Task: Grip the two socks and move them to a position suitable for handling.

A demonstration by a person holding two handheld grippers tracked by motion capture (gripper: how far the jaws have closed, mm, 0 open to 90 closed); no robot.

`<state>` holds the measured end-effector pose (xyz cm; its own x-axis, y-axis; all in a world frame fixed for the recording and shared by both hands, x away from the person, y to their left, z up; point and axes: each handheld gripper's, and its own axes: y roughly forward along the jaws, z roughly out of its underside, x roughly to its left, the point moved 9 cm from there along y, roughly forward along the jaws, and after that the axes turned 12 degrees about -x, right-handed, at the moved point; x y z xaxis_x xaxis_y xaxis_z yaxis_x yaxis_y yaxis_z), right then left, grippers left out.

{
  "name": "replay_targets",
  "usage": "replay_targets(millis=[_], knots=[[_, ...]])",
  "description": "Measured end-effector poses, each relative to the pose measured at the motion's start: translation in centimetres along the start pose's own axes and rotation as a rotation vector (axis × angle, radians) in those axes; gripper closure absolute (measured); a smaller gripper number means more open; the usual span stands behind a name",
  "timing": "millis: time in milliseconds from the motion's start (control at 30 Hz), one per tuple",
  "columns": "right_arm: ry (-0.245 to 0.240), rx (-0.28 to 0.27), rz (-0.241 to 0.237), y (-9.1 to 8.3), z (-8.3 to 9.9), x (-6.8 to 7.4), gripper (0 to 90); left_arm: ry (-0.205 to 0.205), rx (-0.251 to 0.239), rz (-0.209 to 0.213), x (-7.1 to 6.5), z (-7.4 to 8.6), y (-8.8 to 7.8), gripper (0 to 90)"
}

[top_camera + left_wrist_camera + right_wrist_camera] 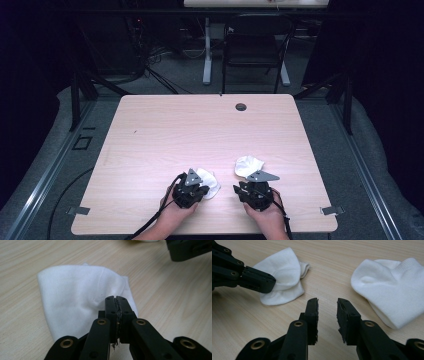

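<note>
Tabletop (150,130) carries two white socks. The left gripper (116,300) is clenched on the left sock (75,295); the right gripper (327,308), jaws parted, hovers near the right sock (392,285), empty.

You have no text, label, brand, number or sign to read here: none on the pale wood-grain bench (165,130), none on the two white cotton socks (392,287), none on either black gripper.
</note>
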<state>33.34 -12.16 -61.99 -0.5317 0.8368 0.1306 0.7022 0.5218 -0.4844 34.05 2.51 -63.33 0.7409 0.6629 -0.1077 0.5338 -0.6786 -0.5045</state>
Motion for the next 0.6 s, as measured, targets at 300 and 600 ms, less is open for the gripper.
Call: replay_targets(millis=[300, 600], knots=[[-0.009, 0.011, -0.029, 0.7, -0.1, 1.0, 75.7, -0.049, -0.056, 0.009, 0.4, -1.5, -0.9, 89.1], [-0.051, 0.039, -0.113, 3.2, -0.3, 4.5, 90.0, -0.057, -0.075, 0.007, 0.5, -1.8, -1.1, 89.1]])
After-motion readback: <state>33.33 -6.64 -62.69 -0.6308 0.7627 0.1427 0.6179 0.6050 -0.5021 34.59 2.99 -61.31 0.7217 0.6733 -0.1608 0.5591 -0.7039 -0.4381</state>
